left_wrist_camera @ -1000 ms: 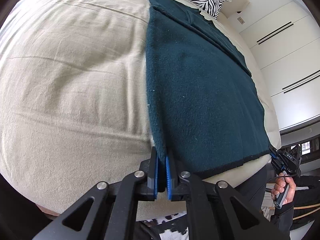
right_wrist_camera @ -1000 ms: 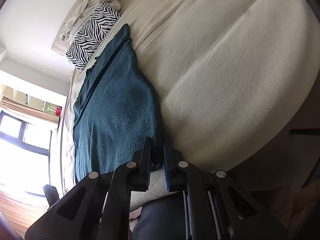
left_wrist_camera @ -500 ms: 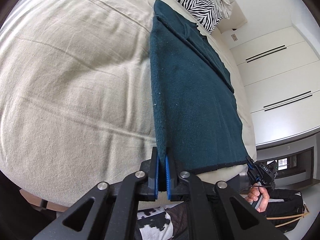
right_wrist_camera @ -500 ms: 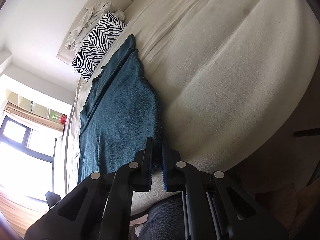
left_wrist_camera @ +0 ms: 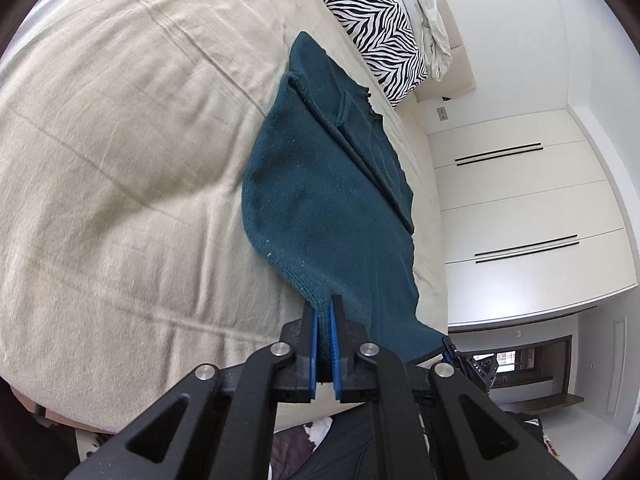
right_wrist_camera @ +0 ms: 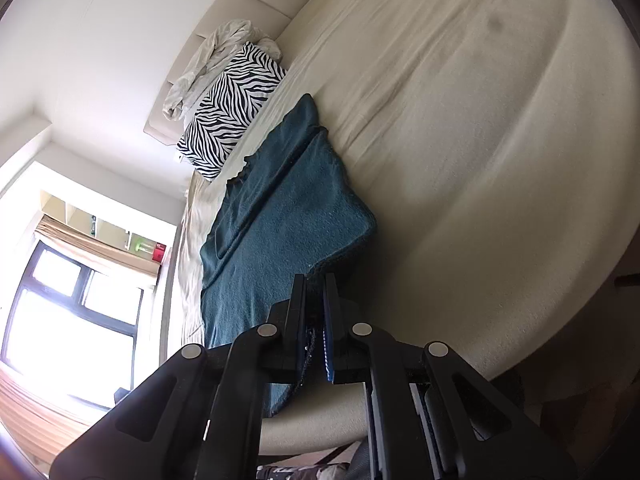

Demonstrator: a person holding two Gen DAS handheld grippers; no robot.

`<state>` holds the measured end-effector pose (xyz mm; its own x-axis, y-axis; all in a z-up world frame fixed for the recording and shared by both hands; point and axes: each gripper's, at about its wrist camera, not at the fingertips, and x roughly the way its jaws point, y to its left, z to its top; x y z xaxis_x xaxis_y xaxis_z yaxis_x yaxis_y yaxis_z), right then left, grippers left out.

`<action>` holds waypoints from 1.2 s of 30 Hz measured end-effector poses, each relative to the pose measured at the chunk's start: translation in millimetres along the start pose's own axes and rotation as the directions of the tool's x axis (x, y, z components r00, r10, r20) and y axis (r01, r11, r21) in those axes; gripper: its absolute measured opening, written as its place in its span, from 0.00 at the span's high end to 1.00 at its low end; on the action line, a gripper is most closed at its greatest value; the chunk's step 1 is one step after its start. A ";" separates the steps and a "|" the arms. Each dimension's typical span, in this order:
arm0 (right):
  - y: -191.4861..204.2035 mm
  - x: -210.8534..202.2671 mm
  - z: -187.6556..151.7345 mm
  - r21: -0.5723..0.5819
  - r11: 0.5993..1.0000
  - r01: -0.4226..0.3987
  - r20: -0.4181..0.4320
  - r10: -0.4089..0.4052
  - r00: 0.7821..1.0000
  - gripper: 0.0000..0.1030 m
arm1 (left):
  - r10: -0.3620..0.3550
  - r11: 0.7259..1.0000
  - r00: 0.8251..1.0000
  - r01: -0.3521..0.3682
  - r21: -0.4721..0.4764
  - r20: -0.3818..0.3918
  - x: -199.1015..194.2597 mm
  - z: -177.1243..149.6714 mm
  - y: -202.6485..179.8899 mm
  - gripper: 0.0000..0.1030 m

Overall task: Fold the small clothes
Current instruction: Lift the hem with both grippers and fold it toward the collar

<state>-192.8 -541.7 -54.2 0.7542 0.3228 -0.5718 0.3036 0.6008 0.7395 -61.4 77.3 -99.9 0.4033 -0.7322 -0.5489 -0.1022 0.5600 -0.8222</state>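
Teal sweater [left_wrist_camera: 332, 208] lies on the bed [left_wrist_camera: 120, 160], near hem lifted. Left claw [left_wrist_camera: 325, 312] clamped on its near left corner, right claw [right_wrist_camera: 316, 292] clamped on the near right corner. Zebra pillow [left_wrist_camera: 372, 24] at far end. No readable writing.

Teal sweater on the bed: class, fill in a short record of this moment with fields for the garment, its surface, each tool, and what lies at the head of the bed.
garment: teal sweater, knitted, near hem lifted off the sheet, far end lying flat
surface: bed with a cream sheet
left tool: shut on one near corner of the sweater
right tool: shut on the other near corner
head of bed: zebra-print pillow, with a crumpled white cloth beside it
fold: not yet made
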 end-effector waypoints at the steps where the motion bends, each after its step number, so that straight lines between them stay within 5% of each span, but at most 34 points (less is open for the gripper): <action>1: 4.4 1.6 5.6 -0.002 1.000 -0.005 0.003 0.005 1.000 0.94 | -0.011 1.000 1.000 0.011 -0.007 0.009 -0.9 6.7 -2.5 0.93; 15: 78.4 59.6 115.6 -0.085 0.996 -0.020 0.075 0.027 0.997 0.94 | -0.078 0.996 0.992 0.082 -0.041 0.102 27.2 118.6 -43.9 0.93; 25: 140.3 158.0 202.2 -0.161 0.986 0.038 0.091 -0.024 0.996 0.94 | -0.006 0.997 0.992 0.015 -0.071 0.125 86.4 220.3 -44.6 0.93; 36: 128.5 293.0 264.0 -0.114 0.981 0.155 0.064 -0.148 0.987 0.94 | 0.056 0.996 0.990 -0.047 -0.077 0.127 141.6 288.1 -33.1 0.93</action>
<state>221.0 -563.0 -33.0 0.7368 0.1826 -0.6510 0.3485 0.7226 0.5970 261.1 66.8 -106.9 0.5091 -0.6442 -0.5707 -0.1904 0.5623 -0.8047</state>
